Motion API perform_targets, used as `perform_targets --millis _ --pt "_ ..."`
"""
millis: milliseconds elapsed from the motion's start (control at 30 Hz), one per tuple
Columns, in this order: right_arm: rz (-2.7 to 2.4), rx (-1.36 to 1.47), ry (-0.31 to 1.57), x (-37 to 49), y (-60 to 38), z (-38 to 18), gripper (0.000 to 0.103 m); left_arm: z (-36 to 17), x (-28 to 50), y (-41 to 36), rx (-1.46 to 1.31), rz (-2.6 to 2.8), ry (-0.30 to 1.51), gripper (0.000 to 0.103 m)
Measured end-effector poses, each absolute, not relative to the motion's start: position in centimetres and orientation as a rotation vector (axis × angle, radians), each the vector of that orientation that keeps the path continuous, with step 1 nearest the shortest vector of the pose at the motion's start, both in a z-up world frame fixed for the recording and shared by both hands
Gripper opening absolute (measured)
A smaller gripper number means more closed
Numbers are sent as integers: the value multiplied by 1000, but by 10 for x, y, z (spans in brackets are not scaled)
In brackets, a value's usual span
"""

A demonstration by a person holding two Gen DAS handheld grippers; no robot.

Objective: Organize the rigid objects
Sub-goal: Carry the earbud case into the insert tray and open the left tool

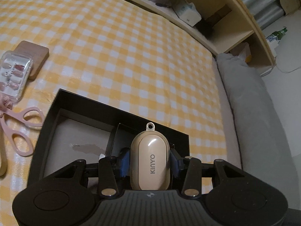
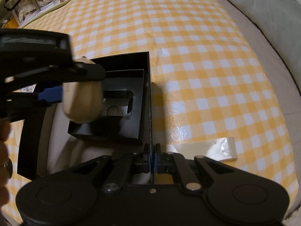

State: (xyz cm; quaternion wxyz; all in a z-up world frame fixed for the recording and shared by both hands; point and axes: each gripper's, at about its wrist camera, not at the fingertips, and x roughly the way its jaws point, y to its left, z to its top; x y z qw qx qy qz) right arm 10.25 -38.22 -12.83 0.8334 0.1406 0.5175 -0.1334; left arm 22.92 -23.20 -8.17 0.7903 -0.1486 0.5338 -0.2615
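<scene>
Yellow checked cloth (image 1: 131, 56) carries the black box (image 2: 148, 86), its wall pinched by the right gripper (image 2: 152, 157). Inside sits a smaller black insert (image 2: 137, 113). Left gripper (image 1: 150, 162) grips the beige KINYO case (image 1: 150, 162) above the insert, probably not yet seated. Still outside: wooden block (image 1: 34, 56), nail-tip case (image 1: 13, 75), pink scissors (image 1: 20, 130).
</scene>
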Motion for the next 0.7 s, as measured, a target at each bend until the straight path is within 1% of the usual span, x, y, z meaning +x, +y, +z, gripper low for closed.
perform_targets --millis 33,100,133,167,267,467,700 --pt "-282 296 1098 103 -383 -128 5 -84 231 -234 -316 -557 1157 45" --pt "-282 293 1100 101 -384 -127 5 -87 232 -235 -317 -551 1182 60" --pt "-281 292 1101 101 -386 -127 5 -87 232 -234 -324 -557 1188 71" --pt "-282 293 1104 102 -385 -127 5 -85 231 -233 -324 -560 1180 75" --pt "-283 297 1112 104 -384 -129 5 -76 227 -228 -297 -577 1156 77" --pt "-294 299 1123 109 -383 -133 5 -61 221 -216 -269 -593 1163 82" --pt "-274 323 1092 102 -386 -132 6 -40 205 -198 -172 -639 1142 84"
